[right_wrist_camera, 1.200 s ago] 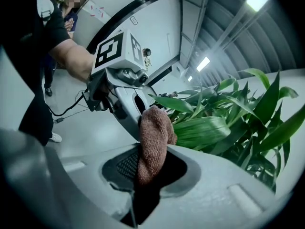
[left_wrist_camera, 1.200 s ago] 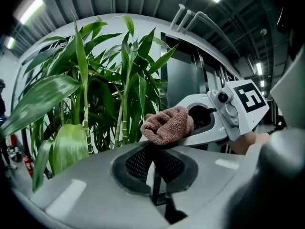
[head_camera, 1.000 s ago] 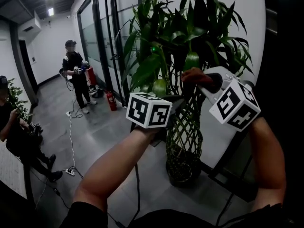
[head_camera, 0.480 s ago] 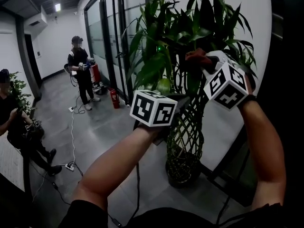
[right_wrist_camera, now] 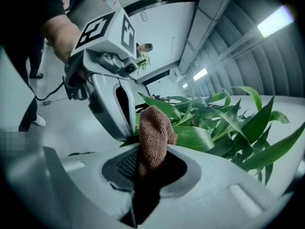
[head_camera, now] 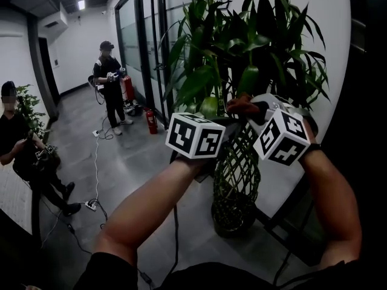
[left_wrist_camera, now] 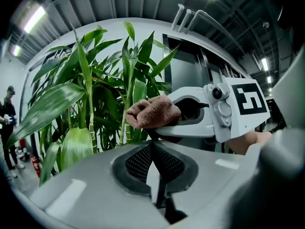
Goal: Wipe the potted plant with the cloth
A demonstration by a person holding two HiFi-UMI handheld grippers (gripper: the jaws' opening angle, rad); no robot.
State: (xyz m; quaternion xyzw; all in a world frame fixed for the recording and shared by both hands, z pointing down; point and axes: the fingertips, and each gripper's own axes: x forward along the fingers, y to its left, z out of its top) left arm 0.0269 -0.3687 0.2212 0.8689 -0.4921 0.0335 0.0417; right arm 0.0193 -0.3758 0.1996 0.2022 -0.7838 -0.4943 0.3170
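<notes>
The potted plant [head_camera: 254, 35] has long green leaves over a lattice of woven stems [head_camera: 237, 162]. My right gripper [head_camera: 243, 107] is shut on a brown cloth [head_camera: 237, 104], which it presses among the lower leaves. In the right gripper view the cloth [right_wrist_camera: 155, 128] sticks up from my right gripper [right_wrist_camera: 151, 152] against a broad leaf [right_wrist_camera: 193, 138]. My left gripper [head_camera: 219, 125] is shut, its tips just under the cloth [left_wrist_camera: 152, 112], apparently pinching that leaf's base. Its tips [right_wrist_camera: 127, 131] show beside the cloth.
The plant's pot [head_camera: 233, 213] stands on a grey floor by a white wall. Left of it are glass partitions, a red fire extinguisher [head_camera: 151, 122], floor cables [head_camera: 91, 204] and two people [head_camera: 112, 83] [head_camera: 18, 144]. A smaller plant [head_camera: 30, 101] stands far left.
The right gripper went up with the cloth half a second ago and has come back down along the leaves. The left gripper has stayed put.
</notes>
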